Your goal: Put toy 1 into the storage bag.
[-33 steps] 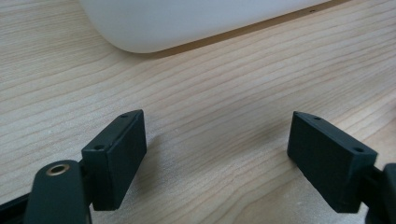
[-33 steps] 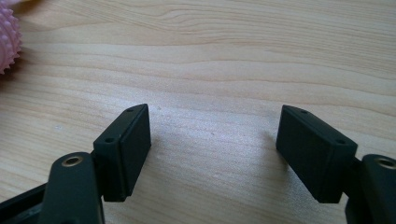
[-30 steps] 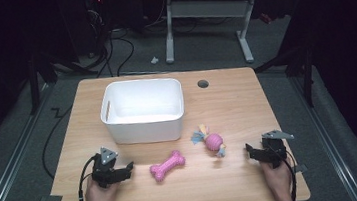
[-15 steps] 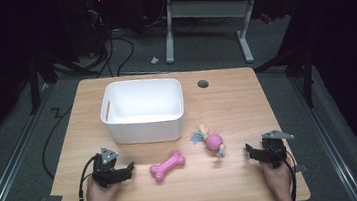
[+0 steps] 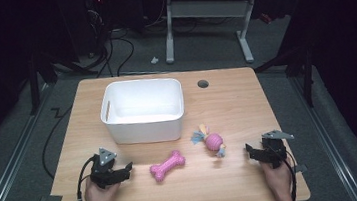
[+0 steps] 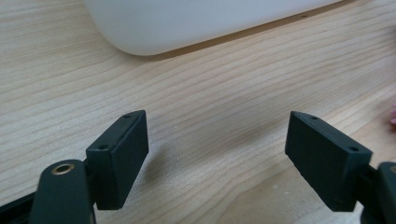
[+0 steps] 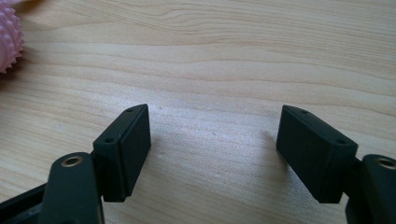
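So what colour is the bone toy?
Pink. The bone toy shows best in the high view.

My left claw [image 5: 123,170] low over bench [image 5: 232,105] at near left, jaws spread wide, nothing between them; same wide gap in left gripper view [image 6: 217,158]. Left hand [image 5: 98,198] grips it from behind, forearm entering from bottom edge. My right claw [image 5: 252,151] at near right, jaws also wide apart, nothing held, confirmed in right gripper view [image 7: 215,156]. Right hand [image 5: 277,180] behind it. Claws well apart.
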`<state>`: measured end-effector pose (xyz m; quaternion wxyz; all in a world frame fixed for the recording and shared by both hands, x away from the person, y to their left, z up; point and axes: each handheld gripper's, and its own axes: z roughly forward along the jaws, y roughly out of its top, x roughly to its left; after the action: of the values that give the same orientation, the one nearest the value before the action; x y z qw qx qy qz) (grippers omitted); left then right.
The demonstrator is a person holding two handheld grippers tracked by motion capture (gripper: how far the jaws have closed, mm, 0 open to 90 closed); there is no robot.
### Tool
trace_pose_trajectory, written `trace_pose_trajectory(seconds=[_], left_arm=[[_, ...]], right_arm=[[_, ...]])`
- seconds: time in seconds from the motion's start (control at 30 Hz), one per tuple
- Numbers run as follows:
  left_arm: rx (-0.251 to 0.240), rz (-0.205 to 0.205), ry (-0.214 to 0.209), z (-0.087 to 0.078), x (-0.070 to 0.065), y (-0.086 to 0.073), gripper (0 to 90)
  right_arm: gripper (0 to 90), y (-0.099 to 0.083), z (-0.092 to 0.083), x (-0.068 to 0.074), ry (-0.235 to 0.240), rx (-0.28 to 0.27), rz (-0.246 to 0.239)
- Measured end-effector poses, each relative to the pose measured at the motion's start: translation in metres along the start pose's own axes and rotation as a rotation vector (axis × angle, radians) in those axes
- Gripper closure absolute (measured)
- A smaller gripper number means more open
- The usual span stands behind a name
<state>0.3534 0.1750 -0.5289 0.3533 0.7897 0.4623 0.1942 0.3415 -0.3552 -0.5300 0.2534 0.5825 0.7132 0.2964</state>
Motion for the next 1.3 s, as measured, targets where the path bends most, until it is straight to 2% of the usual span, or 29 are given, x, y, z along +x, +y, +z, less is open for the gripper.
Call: trace_pose_trajectory(seconds=[0.2,0.67,1.07,1.3], left_arm=[[0.0,0.015,-0.031,-0.01,-0.004,0.006,25.0],[-0.047,0.041,-0.084,-0.026,-0.016,0.022,27.2],[-0.048,0.095,-0.146,-0.031,-0.037,0.042,30.1],[-0.024,0.158,-0.165,-0.028,-0.056,0.057,32.1]], right_arm=[[26.1,0.0,0.0,0.0,0.0,-0.001,-0.001],[26.1,0.0,0.0,0.0,0.001,-0.001,-0.001],[26.1,0.0,0.0,0.0,0.001,-0.001,-0.001],[26.1,0.0,0.0,0.0,0.001,-0.001,-0.001]])
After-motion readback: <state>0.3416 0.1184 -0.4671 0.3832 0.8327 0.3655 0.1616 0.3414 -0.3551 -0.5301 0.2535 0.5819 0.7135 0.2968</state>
